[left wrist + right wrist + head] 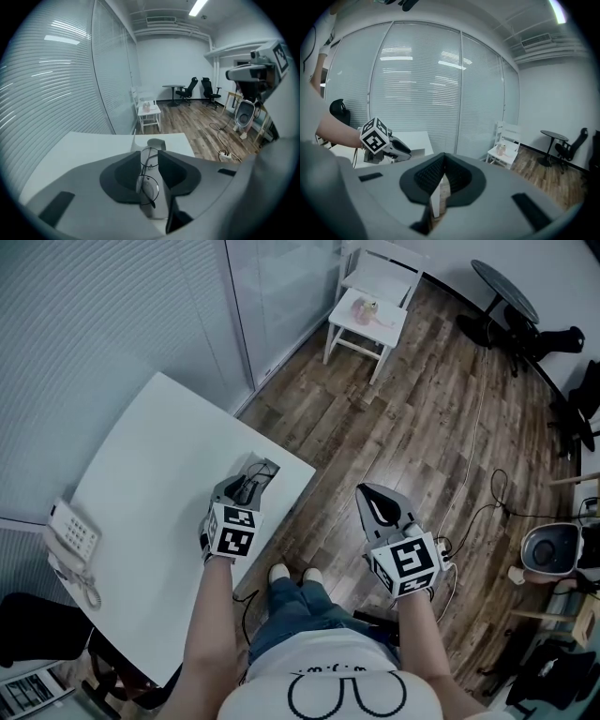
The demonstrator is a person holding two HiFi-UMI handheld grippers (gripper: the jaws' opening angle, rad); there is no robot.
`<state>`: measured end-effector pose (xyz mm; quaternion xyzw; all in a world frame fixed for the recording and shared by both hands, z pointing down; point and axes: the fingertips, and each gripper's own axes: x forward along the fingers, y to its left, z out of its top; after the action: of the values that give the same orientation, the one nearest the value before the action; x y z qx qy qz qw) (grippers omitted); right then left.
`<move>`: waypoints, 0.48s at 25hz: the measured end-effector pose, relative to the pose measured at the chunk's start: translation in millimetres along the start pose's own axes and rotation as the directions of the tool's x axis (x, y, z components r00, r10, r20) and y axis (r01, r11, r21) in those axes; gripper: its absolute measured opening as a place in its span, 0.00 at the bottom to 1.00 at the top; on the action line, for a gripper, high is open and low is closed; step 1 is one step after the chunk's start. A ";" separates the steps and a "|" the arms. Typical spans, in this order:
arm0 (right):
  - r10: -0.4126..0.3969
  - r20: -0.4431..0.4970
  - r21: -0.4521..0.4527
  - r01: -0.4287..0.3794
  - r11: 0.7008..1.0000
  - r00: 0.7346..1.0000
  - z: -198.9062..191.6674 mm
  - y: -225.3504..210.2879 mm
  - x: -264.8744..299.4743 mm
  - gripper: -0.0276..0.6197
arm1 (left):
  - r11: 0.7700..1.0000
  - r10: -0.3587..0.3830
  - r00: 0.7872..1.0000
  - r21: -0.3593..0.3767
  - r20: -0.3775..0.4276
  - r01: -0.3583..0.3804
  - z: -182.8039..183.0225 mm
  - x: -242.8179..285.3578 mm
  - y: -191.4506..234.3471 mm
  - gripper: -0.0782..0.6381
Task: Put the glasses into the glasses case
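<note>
Thin wire-rimmed glasses (149, 185) lie on the grey glasses case (157, 143), which sits at the near corner of the white table (150, 474). My left gripper (150, 153) hangs over the case (266, 468) with its jaws a little apart. The glasses sit in the gap, and the pads do not press on them. In the head view the left gripper (247, 487) covers most of the case. My right gripper (364, 493) is held over the wooden floor to the right of the table. It is shut and empty (442, 160).
A white desk phone (73, 532) rests at the table's left edge. A white chair (367, 315) stands far off by the glass wall. Cables (478, 512) and a round grey appliance (548, 549) are on the floor at right. The person's feet (292, 574) are by the table corner.
</note>
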<state>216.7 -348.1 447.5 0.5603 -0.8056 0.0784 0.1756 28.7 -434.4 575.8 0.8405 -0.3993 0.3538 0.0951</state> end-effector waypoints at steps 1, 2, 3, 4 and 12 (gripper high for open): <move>0.002 0.008 -0.002 -0.002 1.000 1.000 2.9 0.2 0.0 0.06 | 1.000 0.011 1.000 -0.010 0.019 -0.011 3.8 -5.3 3.3 0.29; 0.003 0.018 -0.004 -0.003 1.000 1.000 6.1 0.4 -0.2 0.06 | 0.999 0.024 0.999 -0.023 0.038 -0.023 7.2 -11.3 7.1 0.29; 0.005 0.030 -0.007 -0.005 1.000 1.000 9.5 0.9 -0.6 0.06 | 0.999 0.037 0.998 -0.039 0.056 -0.035 10.0 -18.2 11.0 0.29; 0.007 0.043 -0.010 -0.006 1.000 0.999 13.4 1.5 -1.2 0.06 | 0.997 0.052 0.996 -0.054 0.074 -0.048 13.0 -26.2 15.1 0.29; 0.045 0.151 -0.044 -0.039 0.998 0.987 50.3 17.5 -15.2 0.06 | 0.975 0.203 0.955 -0.136 0.217 -0.176 32.4 -104.2 48.3 0.28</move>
<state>195.3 -344.8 396.5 0.5439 -0.8297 0.0225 0.1233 -35.0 -417.8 476.3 0.8265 -0.5062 0.2381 0.0621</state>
